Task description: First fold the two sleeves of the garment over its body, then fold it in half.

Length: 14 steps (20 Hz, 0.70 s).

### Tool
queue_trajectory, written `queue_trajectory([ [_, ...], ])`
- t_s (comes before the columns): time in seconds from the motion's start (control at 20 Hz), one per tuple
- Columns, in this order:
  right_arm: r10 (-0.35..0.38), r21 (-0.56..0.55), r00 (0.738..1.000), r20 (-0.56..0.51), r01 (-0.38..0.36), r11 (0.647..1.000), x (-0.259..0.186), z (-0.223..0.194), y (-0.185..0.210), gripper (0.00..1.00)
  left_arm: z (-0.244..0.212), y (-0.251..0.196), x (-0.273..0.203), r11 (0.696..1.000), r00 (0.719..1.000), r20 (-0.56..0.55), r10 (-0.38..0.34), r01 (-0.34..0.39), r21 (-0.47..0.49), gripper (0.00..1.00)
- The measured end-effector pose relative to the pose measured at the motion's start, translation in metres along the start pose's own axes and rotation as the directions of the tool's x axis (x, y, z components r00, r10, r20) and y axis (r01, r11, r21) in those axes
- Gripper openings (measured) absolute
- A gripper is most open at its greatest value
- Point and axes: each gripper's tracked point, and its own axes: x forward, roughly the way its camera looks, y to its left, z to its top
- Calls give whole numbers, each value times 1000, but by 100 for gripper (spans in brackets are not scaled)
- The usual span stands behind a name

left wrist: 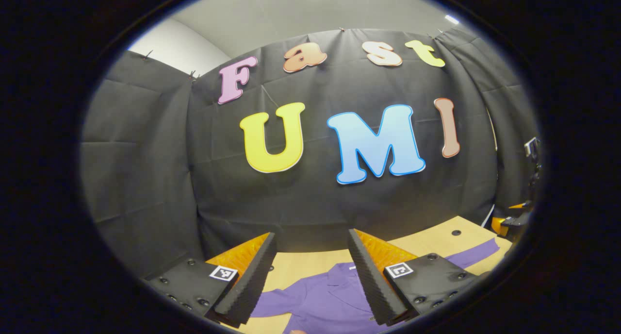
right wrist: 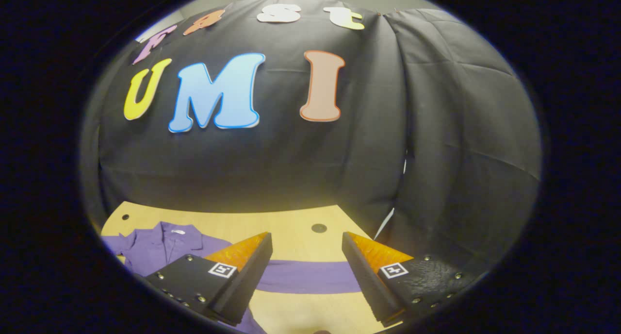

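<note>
The left gripper [left wrist: 310,275] hangs above the table with its jaws wide apart, nothing between them; the right gripper [right wrist: 305,278] is equally wide and empty. The purple garment [left wrist: 325,300] lies flat on the wooden table [right wrist: 291,227] — collar toward the booth wall; one sleeve [right wrist: 305,276] stretches sideways, unfolded.

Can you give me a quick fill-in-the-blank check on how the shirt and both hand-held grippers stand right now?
1. The purple shirt lies flat on the ____ table.
2. In the right gripper view, one sleeve lies stretched out, not yet ____ over the body.
3. The left hand-held gripper has its jaws ____.
4. The right hand-held gripper holds ____.

Missing words: wooden; folded; open; nothing
</note>
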Motion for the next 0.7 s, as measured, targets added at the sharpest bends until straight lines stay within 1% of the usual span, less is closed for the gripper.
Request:
queue_trajectory([
  [0.2,-50,27,995,-86,53,998,28,-43,-30,92,-4,3,0,1000,1000,-17,19,-19,13,96],
  [0.25,-61,27,992,-108,65,998,35,-54,-37,95,-5,4,-1,1000,999,-22,25,-25,15,96],
  [0.35,-75,21,986,-151,79,997,50,-74,-49,95,-8,5,0,999,999,-32,38,-38,18,96],
  [0.4,-82,14,981,-173,86,996,56,-85,-54,92,-8,5,1,999,998,-36,45,-45,21,96],
  [0.5,-96,5,972,-215,99,995,68,-106,-66,92,-10,6,1,998,997,-43,58,-57,27,96],
  [0.7,-114,-17,942,-315,114,993,88,-153,-81,92,-13,4,3,997,996,-59,73,-71,40,96],
])
